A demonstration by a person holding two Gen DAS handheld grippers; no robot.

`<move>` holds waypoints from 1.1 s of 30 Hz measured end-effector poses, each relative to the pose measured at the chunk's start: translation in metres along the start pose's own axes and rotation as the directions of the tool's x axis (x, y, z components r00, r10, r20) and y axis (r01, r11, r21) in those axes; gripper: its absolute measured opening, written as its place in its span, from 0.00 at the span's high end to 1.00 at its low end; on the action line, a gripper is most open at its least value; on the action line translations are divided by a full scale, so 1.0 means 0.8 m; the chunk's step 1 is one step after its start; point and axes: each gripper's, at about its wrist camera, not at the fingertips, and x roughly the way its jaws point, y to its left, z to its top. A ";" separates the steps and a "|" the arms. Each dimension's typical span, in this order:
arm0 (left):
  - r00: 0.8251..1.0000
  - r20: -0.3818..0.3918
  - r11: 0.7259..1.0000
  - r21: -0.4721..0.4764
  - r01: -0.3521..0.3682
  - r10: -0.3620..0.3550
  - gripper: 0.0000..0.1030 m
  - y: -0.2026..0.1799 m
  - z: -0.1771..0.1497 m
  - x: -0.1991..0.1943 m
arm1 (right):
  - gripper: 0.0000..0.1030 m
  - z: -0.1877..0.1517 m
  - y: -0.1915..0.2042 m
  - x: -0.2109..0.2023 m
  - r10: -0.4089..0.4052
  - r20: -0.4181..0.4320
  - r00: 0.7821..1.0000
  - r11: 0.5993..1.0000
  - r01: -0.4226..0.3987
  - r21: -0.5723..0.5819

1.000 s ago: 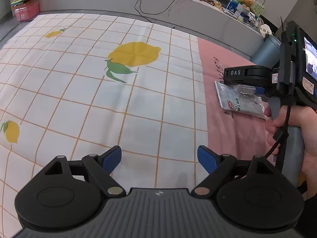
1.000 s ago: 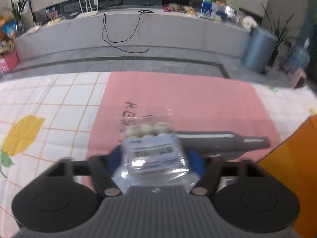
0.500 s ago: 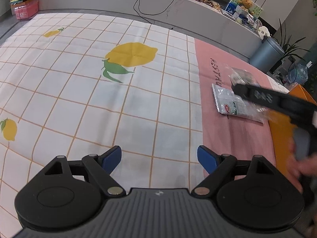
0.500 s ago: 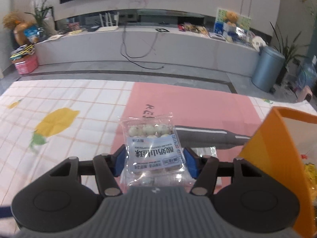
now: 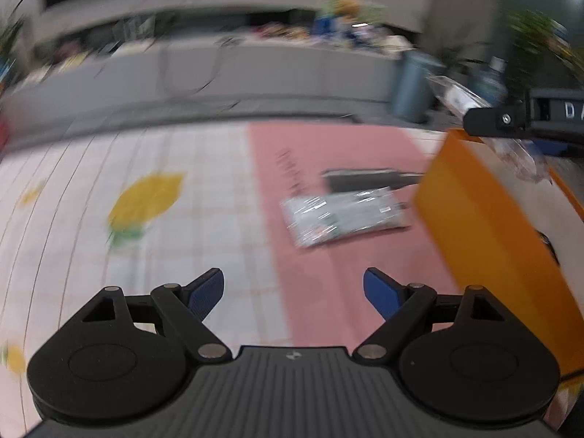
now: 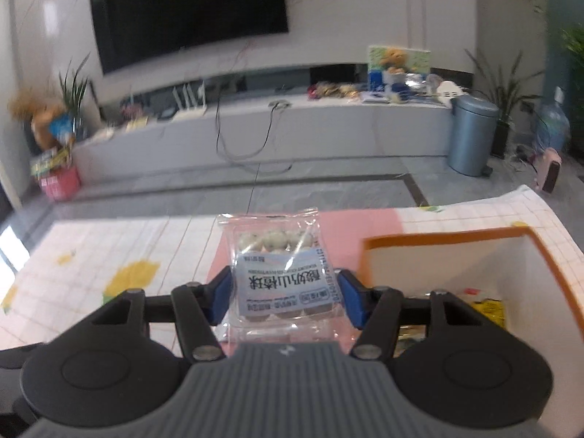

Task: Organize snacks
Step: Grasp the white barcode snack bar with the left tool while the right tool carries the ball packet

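Observation:
My right gripper (image 6: 284, 292) is shut on a clear snack bag (image 6: 283, 277) of pale round balls with a blue-white label, held in the air to the left of an orange box (image 6: 452, 235) with white inner walls. Yellow packets (image 6: 487, 310) lie inside the box. In the left wrist view the same right gripper (image 5: 511, 127) hangs at the box's (image 5: 485, 226) top edge, the clear bag (image 5: 456, 96) sticking out of it. My left gripper (image 5: 294, 290) is open and empty above the cloth. A silvery snack packet (image 5: 345, 217) lies flat on the pink cloth, left of the box.
A dark flat object (image 5: 368, 179) lies behind the silvery packet. The cloth (image 5: 153, 197) has a white grid with lemons and a pink panel (image 5: 317, 153). Past it run a grey floor, a low TV bench (image 6: 262, 135) and a blue-grey bin (image 6: 471, 135).
The right gripper rose with the clear bag and swung right to the orange box, whose inside now shows. The left gripper lifted and turned right; its view is blurred, the packet near its centre.

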 end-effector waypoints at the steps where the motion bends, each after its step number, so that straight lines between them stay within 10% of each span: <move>1: 1.000 0.010 0.998 0.063 0.020 -0.020 0.02 -0.011 0.004 0.001 | 0.42 0.001 -0.011 -0.006 0.001 0.001 1.000 1.000 -0.001 0.014; 8: 0.997 0.002 0.871 0.488 0.066 -0.076 0.02 -0.075 0.020 0.048 | 0.42 -0.003 -0.083 -0.033 -0.008 0.013 1.000 0.996 0.007 0.087; 16: 0.982 -0.170 0.732 0.659 0.172 -0.078 0.03 -0.086 0.040 0.137 | 0.42 -0.016 -0.124 -0.024 -0.027 0.019 0.999 0.987 0.024 0.161; 29: 0.925 -0.290 0.790 0.493 0.365 -0.246 0.04 -0.061 0.097 0.225 | 0.42 -0.025 -0.168 0.004 -0.006 -0.026 1.000 0.959 0.013 0.282; 33: 0.927 -0.281 0.790 0.494 0.362 -0.250 0.27 -0.066 0.096 0.215 | 0.42 -0.026 -0.161 0.002 -0.013 -0.021 1.000 0.963 0.018 0.269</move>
